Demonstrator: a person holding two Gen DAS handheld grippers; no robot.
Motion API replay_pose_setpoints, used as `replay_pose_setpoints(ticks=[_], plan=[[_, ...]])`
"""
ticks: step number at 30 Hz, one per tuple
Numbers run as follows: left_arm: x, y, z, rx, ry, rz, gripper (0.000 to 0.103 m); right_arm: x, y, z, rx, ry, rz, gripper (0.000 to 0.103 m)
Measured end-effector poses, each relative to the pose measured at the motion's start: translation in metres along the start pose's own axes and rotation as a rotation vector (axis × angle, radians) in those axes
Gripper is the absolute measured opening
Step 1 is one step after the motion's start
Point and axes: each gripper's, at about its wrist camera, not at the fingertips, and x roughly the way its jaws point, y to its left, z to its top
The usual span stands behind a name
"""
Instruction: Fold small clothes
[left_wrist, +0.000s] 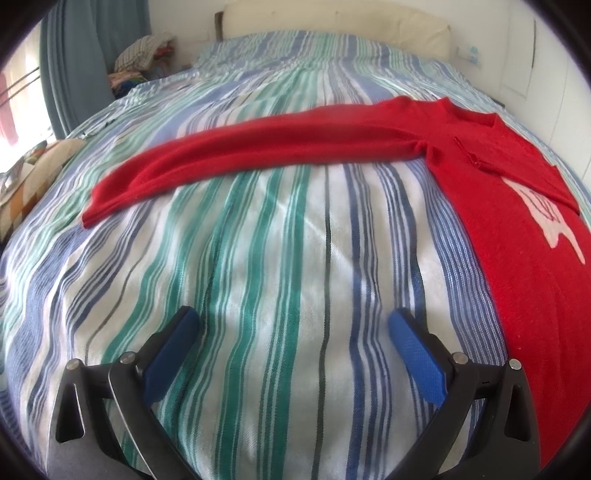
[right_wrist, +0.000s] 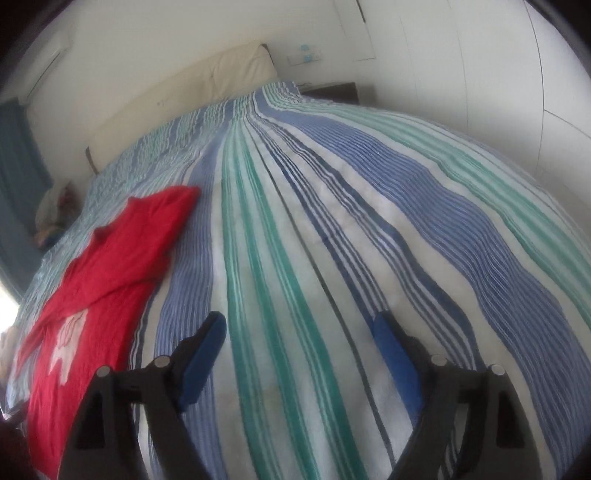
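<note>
A red sweater (left_wrist: 509, 206) is laid flat on the striped bed (left_wrist: 258, 240), one sleeve (left_wrist: 240, 155) stretched out sideways. The left gripper (left_wrist: 293, 325) and right gripper (right_wrist: 301, 328) are held wide apart above bare bedspread, nothing gripped.

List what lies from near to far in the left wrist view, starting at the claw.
Left claw → striped bedspread → red sweater's outstretched sleeve → cream headboard.

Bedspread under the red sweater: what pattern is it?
The woven bedspread has blue, teal-green and white lengthwise stripes, clearest in the left wrist view.
</note>
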Motion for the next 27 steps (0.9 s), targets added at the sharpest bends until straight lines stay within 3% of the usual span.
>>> replay_pose_setpoints(ticks=[8,27], plan=[[-0.002,-0.001,-0.001,0.004,-0.002,0.012,0.103,0.001,0.007,-0.002,-0.022,0.001,-0.001,0.090],[-0.004,-0.002,-0.002,-0.001,0.004,0.015,0.103,0.001,0.009,-0.004,-0.018,-0.001,0.004,0.091]])
